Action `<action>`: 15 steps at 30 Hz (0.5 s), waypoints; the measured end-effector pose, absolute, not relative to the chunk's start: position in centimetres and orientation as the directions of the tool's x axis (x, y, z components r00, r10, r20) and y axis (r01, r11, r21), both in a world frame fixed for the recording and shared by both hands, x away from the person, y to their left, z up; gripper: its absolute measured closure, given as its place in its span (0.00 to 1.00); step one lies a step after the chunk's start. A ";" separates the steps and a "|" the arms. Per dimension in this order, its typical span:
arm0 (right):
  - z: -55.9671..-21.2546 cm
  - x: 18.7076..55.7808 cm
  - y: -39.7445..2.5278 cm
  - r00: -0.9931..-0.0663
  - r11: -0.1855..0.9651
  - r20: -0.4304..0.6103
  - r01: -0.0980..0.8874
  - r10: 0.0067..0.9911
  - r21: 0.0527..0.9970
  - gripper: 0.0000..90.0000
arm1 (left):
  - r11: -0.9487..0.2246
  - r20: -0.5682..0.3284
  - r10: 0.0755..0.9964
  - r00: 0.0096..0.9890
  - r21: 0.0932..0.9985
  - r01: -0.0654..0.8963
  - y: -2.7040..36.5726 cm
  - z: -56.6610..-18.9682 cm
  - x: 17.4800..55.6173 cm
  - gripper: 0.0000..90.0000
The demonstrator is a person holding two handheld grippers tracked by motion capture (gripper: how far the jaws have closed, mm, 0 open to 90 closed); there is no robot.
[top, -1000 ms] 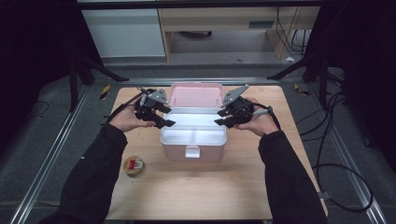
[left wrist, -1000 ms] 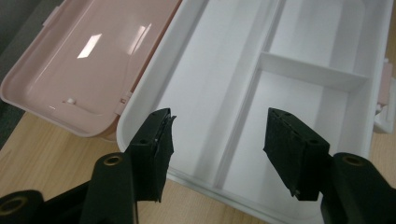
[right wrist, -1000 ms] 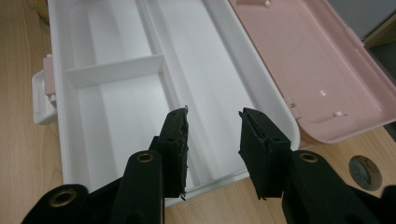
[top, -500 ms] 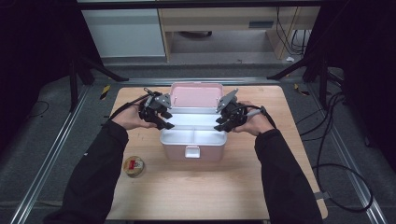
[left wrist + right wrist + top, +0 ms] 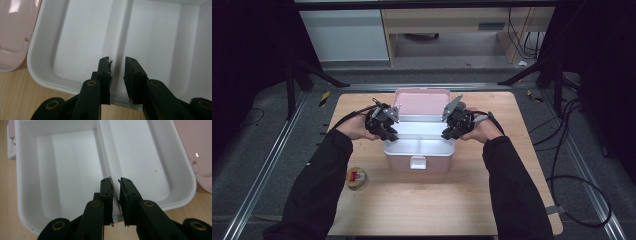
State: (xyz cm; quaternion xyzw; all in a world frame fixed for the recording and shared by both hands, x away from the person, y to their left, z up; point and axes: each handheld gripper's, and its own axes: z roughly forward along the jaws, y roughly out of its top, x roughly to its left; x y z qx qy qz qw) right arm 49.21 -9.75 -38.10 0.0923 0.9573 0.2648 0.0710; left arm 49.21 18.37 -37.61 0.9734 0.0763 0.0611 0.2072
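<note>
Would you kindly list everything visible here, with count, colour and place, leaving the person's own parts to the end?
Box: one, pink, lid open, table centre.
Tray: one, white, two compartments, in the box.
Tape roll: one, tan, table near left.
Table: one, light wood.
Cabinet: one, beige, beyond the table.
Cables: several, black, floor at right.
Left tool: black, open astride the tray's divider.
Right tool: black, slightly open astride the divider.
Sleeves: two, black.

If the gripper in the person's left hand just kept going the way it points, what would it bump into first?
Probably the white tray. The left gripper has its jaws slightly apart on either side of the divider wall, so that wall or the tray's near rim comes first; depth is hard to judge.
</note>
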 end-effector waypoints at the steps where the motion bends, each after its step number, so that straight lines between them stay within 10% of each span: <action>1: -38.2 49.3 -9.6 -0.974 0.845 -0.086 0.135 0.208 0.518 0.90 | -0.900 0.085 0.178 0.980 0.417 0.127 18.4 -37.6 49.3 0.84; 15: -38.3 49.9 -9.4 -0.983 0.871 -0.088 0.098 0.160 0.481 0.92 | -0.906 0.048 0.162 0.986 0.404 0.129 18.1 -37.6 49.4 0.94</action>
